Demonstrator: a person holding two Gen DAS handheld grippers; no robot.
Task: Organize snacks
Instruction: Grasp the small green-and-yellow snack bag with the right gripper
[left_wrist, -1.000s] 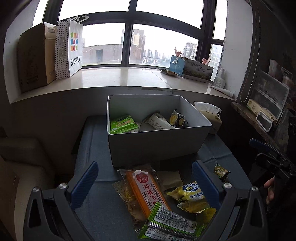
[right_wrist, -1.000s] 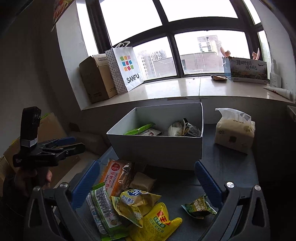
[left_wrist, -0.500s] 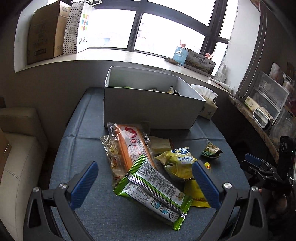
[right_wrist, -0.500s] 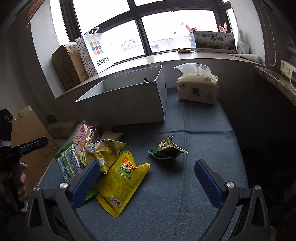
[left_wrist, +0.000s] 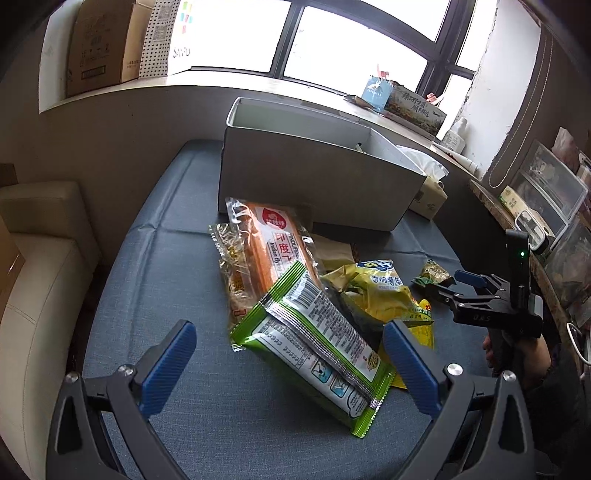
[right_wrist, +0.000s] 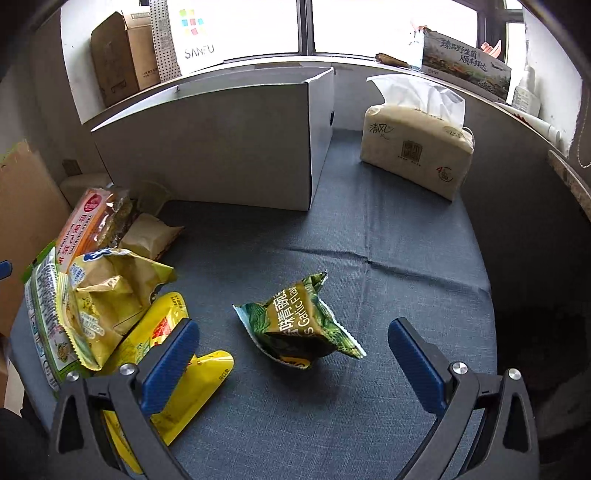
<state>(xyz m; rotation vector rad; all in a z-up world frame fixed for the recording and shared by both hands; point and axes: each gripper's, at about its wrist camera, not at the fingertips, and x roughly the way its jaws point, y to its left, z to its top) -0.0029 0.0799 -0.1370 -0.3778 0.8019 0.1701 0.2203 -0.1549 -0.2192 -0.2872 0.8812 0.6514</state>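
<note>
Right tool now nearer green packet

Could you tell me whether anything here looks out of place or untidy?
Yes: one small green garlic-flavour packet lies crumpled and alone on the blue mat, apart from the heaped snack pile before the white box.

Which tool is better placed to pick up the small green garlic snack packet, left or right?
Probably the right tool: it is open and the green packet lies alone between its fingers. The left tool is open over the long green pack instead.
</note>
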